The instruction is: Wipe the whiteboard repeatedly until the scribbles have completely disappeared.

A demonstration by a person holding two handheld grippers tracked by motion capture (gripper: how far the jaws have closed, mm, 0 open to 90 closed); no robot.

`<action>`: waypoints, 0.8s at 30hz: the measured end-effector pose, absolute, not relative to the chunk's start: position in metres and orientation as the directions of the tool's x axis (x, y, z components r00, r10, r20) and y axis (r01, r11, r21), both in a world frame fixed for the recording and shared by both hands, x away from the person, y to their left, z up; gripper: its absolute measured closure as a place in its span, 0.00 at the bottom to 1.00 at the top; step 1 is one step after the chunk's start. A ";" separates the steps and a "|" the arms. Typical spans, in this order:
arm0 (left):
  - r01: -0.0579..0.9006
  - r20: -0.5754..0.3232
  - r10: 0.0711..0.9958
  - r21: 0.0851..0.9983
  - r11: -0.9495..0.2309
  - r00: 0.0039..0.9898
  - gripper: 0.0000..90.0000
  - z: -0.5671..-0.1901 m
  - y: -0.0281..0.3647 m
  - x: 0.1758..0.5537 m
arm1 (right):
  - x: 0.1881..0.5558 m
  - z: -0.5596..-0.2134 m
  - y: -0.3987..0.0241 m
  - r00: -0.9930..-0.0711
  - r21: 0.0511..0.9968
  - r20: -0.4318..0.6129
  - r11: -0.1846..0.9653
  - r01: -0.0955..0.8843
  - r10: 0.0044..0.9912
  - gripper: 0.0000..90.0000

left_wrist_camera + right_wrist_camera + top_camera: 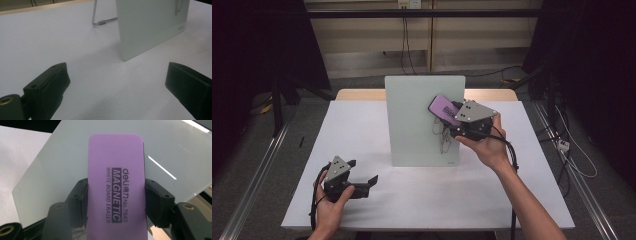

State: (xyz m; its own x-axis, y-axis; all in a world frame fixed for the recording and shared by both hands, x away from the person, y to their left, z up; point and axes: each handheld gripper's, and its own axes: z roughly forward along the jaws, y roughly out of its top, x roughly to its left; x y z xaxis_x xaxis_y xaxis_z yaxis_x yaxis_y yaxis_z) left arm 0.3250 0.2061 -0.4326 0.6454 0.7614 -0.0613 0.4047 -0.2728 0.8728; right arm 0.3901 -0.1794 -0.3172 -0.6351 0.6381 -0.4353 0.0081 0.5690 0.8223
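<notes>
On your tabletop [422,200] stands one glass whiteboard [412,120]; one wire stand [96,17] props it from behind; one purple eraser [116,187] sits against its face; you carry two tools, one left tool [362,178] with jaws apart and one right tool [451,120] clamped on the eraser; two hands, one left hand [329,205], one right hand [487,147]; one patch of dark scribbles [444,137] marks the board.

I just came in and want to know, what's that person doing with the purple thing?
A person is holding the right tongs, shut on a purple rectangular magnetic whiteboard eraser. The eraser is up against a pale glass board standing upright on the white table, just above some dark scribbles on it. It looks like they're wiping the board. The left tongs are open, holding nothing, low over the table.
</notes>
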 end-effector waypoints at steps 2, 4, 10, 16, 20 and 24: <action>0.405 -0.062 0.761 0.872 -0.273 0.646 0.05 -0.433 0.206 0.325 | 0.390 -0.318 -0.179 -0.637 0.820 -0.436 0.572 0.009 0.636 0.47; 0.404 -0.060 0.760 0.872 -0.275 0.647 0.05 -0.433 0.206 0.325 | 0.389 -0.320 -0.178 -0.642 0.819 -0.435 0.574 0.011 0.632 0.47; 0.404 -0.055 0.759 0.870 -0.282 0.649 0.05 -0.433 0.206 0.325 | 0.387 -0.326 -0.178 -0.653 0.815 -0.429 0.579 0.017 0.624 0.47; 0.404 -0.054 0.759 0.870 -0.283 0.649 0.05 -0.433 0.206 0.325 | 0.387 -0.329 -0.178 -0.674 0.825 -0.395 0.564 0.039 0.624 0.47; 0.402 -0.055 0.758 0.871 -0.281 0.650 0.05 -0.433 0.206 0.325 | 0.387 -0.333 -0.179 -0.690 0.830 -0.372 0.555 0.052 0.621 0.47; 0.406 -0.059 0.758 0.869 -0.281 0.650 0.05 -0.433 0.205 0.325 | 0.388 -0.336 -0.178 -0.711 0.829 -0.351 0.556 0.067 0.609 0.47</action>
